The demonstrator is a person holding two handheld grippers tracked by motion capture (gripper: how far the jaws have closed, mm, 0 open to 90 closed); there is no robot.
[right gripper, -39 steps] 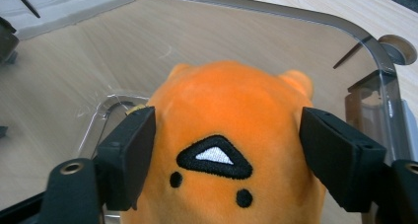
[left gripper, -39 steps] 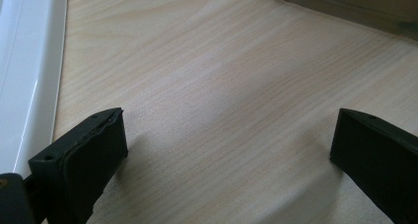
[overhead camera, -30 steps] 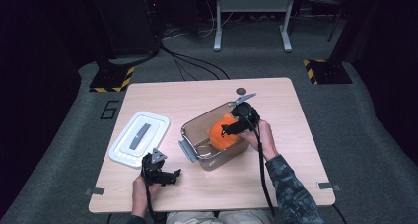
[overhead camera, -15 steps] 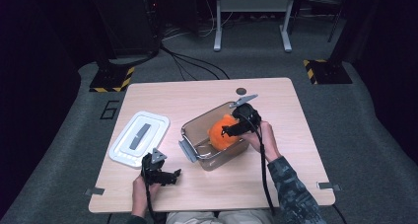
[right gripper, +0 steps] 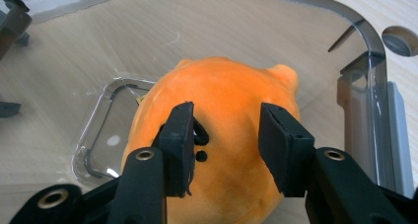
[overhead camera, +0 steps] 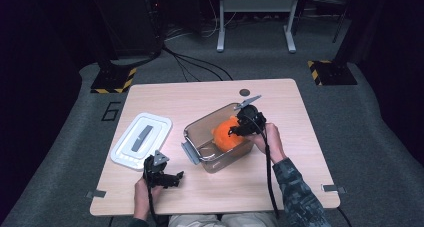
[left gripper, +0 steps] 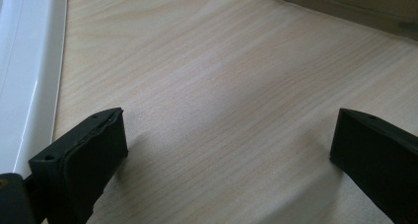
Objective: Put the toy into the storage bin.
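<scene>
Two grippers: both over the table [overhead camera: 300,152]
Right gripper [right gripper: 224,145]: jaws just closed, pinching the orange plush toy [right gripper: 222,110]
Toy spot: inside the clear box [overhead camera: 197,137], mid-table
Left gripper [left gripper: 226,150]: jaws spread, bare wood between
Lid [overhead camera: 141,139]: white, left of box

A white "6" [overhead camera: 111,110] is marked on the grey floor (left of the table).

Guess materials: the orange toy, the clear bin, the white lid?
Round orange plush toy: soft fuzzy fabric, probably stuffed; matte nap, and it dents where the right gripper's fingers pinch it. Clear rectangular bin: see-through, glossy, likely rigid plastic. White rectangular lid with grey handle: smooth, glossy, most likely plastic too.
</scene>
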